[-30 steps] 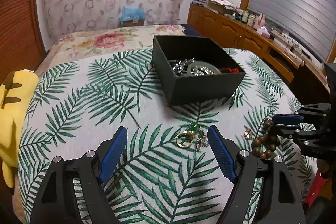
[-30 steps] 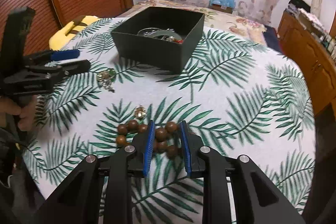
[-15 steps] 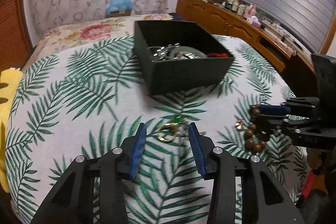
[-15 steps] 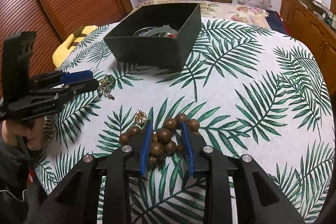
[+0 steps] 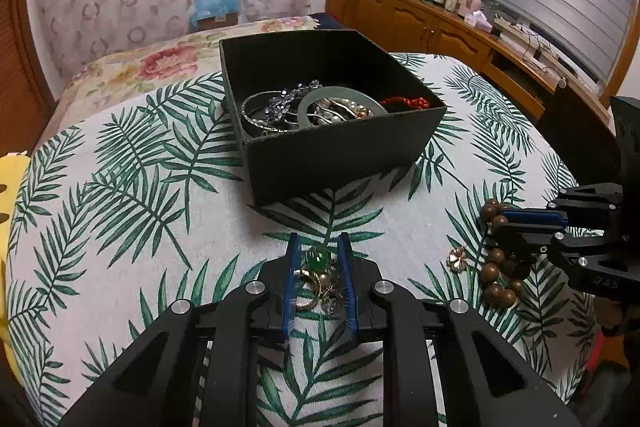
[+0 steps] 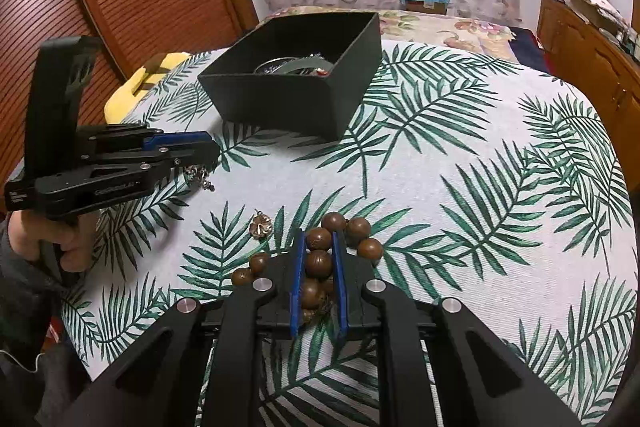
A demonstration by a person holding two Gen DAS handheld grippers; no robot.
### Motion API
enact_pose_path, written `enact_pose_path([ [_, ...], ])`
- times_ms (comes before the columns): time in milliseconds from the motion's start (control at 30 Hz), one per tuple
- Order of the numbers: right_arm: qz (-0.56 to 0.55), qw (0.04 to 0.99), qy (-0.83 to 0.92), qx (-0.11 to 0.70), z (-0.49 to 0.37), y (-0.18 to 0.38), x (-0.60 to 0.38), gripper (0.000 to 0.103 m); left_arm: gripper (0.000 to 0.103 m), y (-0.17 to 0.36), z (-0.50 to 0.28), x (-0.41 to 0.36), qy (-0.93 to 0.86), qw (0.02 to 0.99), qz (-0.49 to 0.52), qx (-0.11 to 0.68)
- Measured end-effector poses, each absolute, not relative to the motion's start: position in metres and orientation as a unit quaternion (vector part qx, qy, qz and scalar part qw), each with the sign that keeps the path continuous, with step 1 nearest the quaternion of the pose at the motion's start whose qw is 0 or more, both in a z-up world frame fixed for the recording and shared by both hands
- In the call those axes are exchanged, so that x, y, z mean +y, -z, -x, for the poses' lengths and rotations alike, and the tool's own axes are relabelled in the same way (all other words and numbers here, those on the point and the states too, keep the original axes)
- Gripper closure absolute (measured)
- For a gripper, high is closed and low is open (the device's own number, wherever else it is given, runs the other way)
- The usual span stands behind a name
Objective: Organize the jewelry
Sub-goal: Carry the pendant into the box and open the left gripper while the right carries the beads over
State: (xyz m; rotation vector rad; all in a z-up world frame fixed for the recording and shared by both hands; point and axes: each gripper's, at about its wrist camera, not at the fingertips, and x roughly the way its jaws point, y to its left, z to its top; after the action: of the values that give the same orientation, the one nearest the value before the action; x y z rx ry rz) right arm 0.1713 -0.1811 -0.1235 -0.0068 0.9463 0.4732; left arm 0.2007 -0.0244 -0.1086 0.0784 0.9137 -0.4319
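Now we grab both at once | left gripper (image 5: 318,267) jaws pinch the green-stone gold ring bunch (image 5: 318,277) on the leaf-print table (image 5: 120,187) | right gripper (image 6: 319,263) jaws squeeze the brown wooden bead bracelet (image 6: 319,261) | both go into the black square box (image 5: 340,155), near ahead.

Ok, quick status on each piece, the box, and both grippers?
Left gripper: shut on the green-stone ring.
Green-stone ring: on the cloth, between the fingers.
Right gripper: shut on the bead bracelet.
Bead bracelet: on the cloth, bunched.
Small flower charm: loose on the cloth.
Black box: open, holding jewelry.
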Motion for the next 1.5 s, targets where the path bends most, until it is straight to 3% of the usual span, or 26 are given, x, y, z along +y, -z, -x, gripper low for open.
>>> enact_pose_path([
  [300, -0.003, 0.872, -0.239, 0.427, -0.169, 0.11, -0.188, 0.088, 0.09, 0.102, -0.201, -0.023, 0.211, 0.877, -0.035, 0.43],
  [967, 0.036, 0.911, -0.253, 0.324, -0.186, 0.031, -0.191, 0.088, 0.09, 0.009, -0.201, -0.006, 0.208, 0.923, 0.006, 0.323],
  [1500, 0.086, 0.913, -0.287, 0.275, -0.238, -0.011, -0.178, 0.088, 0.09, -0.005, -0.238, -0.021, 0.196, 0.933, -0.002, 0.303],
])
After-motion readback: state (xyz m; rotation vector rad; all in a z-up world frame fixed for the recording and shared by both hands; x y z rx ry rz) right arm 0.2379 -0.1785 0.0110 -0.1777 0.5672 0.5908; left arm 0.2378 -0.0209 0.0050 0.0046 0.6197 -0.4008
